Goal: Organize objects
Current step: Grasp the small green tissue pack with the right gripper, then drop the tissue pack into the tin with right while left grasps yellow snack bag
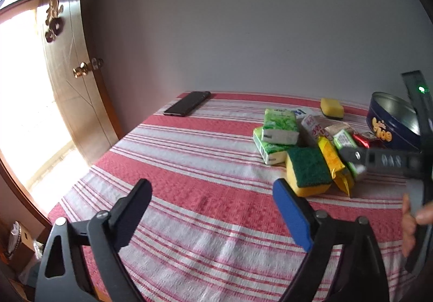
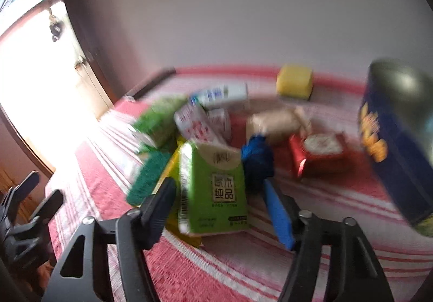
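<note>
A heap of small goods lies on the red-striped cloth (image 1: pixel 189 166): two green tissue packs (image 1: pixel 280 126), a green-topped yellow sponge (image 1: pixel 308 169), a yellow packet (image 1: pixel 334 164), cartons and a red packet (image 2: pixel 319 153). My left gripper (image 1: pixel 212 185) is open over bare cloth, left of the sponge. My right gripper (image 2: pixel 217 185) straddles a light-green tissue pack (image 2: pixel 216 188). Its black finger is next to the pack's left side, and a gap shows before the blue pad (image 2: pixel 278 215). That view is blurred. An open dark-blue cookie tin (image 2: pixel 392 145) stands at the right.
A second yellow sponge (image 1: pixel 332 107) sits near the wall behind the heap. A black phone (image 1: pixel 188 103) lies at the far left corner of the cloth. A wooden door (image 1: pixel 75 80) and a bright doorway are to the left. A hand (image 1: pixel 411 221) shows at the right edge.
</note>
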A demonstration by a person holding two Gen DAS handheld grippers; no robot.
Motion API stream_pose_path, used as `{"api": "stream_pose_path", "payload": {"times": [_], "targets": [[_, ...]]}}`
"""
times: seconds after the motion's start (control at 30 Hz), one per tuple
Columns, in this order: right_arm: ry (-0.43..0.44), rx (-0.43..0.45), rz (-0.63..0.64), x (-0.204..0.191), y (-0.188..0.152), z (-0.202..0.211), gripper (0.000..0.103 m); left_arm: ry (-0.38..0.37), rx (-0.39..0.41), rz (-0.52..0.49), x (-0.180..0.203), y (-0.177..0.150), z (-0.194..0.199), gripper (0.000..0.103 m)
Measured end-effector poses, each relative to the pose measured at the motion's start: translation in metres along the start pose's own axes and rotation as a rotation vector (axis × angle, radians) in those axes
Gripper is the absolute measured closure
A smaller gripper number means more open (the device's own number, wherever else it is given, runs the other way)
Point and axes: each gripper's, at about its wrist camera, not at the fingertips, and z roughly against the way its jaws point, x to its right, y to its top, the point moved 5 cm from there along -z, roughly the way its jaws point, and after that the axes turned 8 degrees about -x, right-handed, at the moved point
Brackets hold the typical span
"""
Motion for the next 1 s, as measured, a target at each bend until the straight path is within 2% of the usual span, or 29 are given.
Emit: {"api": "stream_pose_path", "payload": {"times": [0.1, 0.17, 0.2, 0.23, 0.4, 0.47, 0.53, 0.6, 0.67, 0.73, 0.8, 0.87, 0.9, 0.97, 1.0], "targets": [[0.065, -0.026, -0.088, 0.01, 0.006, -0.008, 0.037, -0.015, -0.006, -0.007, 0.006, 0.002, -0.002, 0.012], [0.137, -0.066, -0.124, 0.015, 0.006, -0.01, 0.049, -0.013, 0.003, -0.034, 0.013, 0.002, 0.0, 0.011], [0.207, -0.091, -0.147, 0.016, 0.006, -0.01, 0.051, -0.017, 0.008, -0.041, 0.016, 0.003, 0.0, 0.011], [0.238, -0.106, -0.164, 0.018, 0.004, -0.01, 0.051, -0.028, 0.01, -0.05, 0.02, 0.003, 0.002, 0.011], [0.23, -0.096, -0.065, 0.007, -0.013, 0.004, 0.053, -0.082, 0.0, -0.074, 0.039, 0.006, 0.002, 0.011], [0.251, -0.051, -0.025, 0.0, -0.02, 0.025, 0.053, -0.125, -0.007, -0.083, 0.051, 0.009, 0.002, 0.011], [0.247, 0.036, 0.009, -0.002, -0.021, 0.054, 0.053, -0.177, -0.013, -0.091, 0.065, 0.012, 0.003, 0.012], [0.184, 0.165, 0.03, 0.009, -0.017, 0.093, 0.052, -0.22, -0.017, -0.114, 0.086, 0.02, 0.002, 0.012], [0.055, 0.285, 0.026, 0.029, -0.011, 0.129, 0.052, -0.241, -0.025, -0.155, 0.112, 0.031, -0.004, 0.017], [-0.114, 0.401, 0.001, 0.059, -0.008, 0.158, 0.052, -0.246, -0.047, -0.185, 0.133, 0.037, -0.015, 0.021], [-0.377, 0.511, 0.005, 0.09, -0.007, 0.182, 0.052, -0.235, -0.093, -0.215, 0.155, 0.041, -0.033, 0.026], [-0.579, 0.536, 0.019, 0.117, -0.009, 0.187, 0.052, -0.229, -0.164, -0.239, 0.175, 0.039, -0.054, 0.034], [-0.611, 0.525, 0.01, 0.129, -0.01, 0.185, 0.052, -0.228, -0.194, -0.247, 0.18, 0.038, -0.062, 0.036], [-0.581, 0.46, -0.049, 0.156, -0.015, 0.172, 0.052, -0.2, -0.239, -0.262, 0.19, 0.034, -0.077, 0.038], [-0.558, 0.41, -0.079, 0.167, -0.014, 0.163, 0.052, -0.177, -0.221, -0.283, 0.194, 0.035, -0.079, 0.038]]}}
